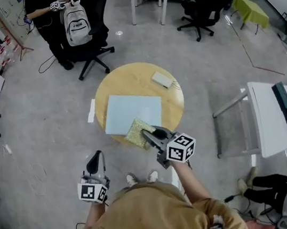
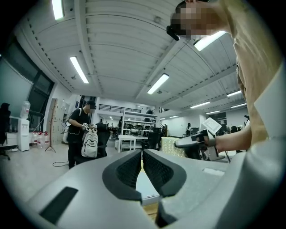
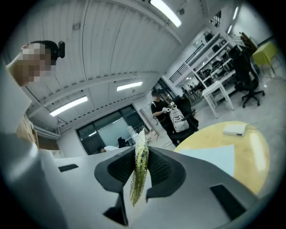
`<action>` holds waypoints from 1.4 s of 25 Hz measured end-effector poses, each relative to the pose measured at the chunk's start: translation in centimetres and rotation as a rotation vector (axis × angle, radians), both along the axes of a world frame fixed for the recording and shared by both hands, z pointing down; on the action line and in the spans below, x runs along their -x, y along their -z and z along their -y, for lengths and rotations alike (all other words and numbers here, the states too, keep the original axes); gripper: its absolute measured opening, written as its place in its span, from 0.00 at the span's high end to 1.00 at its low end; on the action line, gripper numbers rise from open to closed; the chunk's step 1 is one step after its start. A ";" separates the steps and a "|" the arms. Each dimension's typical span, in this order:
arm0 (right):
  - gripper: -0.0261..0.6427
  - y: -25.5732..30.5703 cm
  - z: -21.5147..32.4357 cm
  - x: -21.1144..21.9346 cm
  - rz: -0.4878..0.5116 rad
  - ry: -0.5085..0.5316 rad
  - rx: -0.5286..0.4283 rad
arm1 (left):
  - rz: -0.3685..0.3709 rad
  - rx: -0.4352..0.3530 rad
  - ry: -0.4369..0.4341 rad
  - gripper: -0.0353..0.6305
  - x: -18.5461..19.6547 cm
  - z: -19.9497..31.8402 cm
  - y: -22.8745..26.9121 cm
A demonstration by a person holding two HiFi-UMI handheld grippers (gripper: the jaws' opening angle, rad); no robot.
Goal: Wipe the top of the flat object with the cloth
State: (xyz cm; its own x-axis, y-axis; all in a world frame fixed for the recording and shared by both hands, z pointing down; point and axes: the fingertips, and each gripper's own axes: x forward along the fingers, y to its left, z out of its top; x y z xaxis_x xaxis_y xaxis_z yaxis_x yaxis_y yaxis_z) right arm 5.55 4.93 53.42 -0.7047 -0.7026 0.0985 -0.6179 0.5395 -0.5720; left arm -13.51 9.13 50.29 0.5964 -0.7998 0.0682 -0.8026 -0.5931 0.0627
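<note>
A pale blue flat sheet [image 1: 132, 112] lies on the round wooden table [image 1: 137, 77]. A yellow-green speckled cloth [image 1: 139, 132] rests at the sheet's near corner, and my right gripper [image 1: 148, 136] is shut on it. In the right gripper view the cloth [image 3: 139, 167] stands pinched edge-on between the jaws, with the sheet [image 3: 210, 157] and table [image 3: 250, 152] beyond. My left gripper [image 1: 95, 161] hangs below the table's near-left edge, held away from it. Its jaws [image 2: 142, 167] are pressed together with nothing between them; the sheet [image 2: 146, 185] shows past them.
A small white block [image 1: 162, 79] lies at the table's far right. A white paper tag [image 1: 91, 111] hangs off the left edge. A person with a white backpack [image 1: 75, 20] stands by a black chair beyond. A white side table [image 1: 273, 117] stands right.
</note>
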 end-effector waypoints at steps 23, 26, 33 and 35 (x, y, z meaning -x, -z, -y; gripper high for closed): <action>0.87 -7.6 8.5 10.5 -0.125 0.240 0.085 | 0.006 0.074 0.142 0.92 3.1 1.5 -3.4; 0.87 -7.0 8.3 9.7 -0.112 0.244 0.071 | 0.003 0.059 0.149 0.92 2.3 1.9 -3.2; 0.87 -5.8 8.0 8.4 -0.099 0.222 0.051 | -0.011 0.050 0.137 0.92 1.5 2.4 -3.2; 0.87 -5.5 8.1 8.5 -0.096 0.212 0.049 | -0.018 0.050 0.130 0.92 1.8 3.0 -3.1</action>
State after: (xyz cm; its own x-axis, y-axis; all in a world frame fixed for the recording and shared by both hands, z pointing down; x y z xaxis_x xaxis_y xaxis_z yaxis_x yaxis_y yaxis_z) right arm -2.94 -3.13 58.97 -0.8217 -0.5328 0.2022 -0.5465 0.6361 -0.5447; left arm -15.26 6.08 53.41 0.4894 -0.8663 0.1000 -0.8710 -0.4801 0.1042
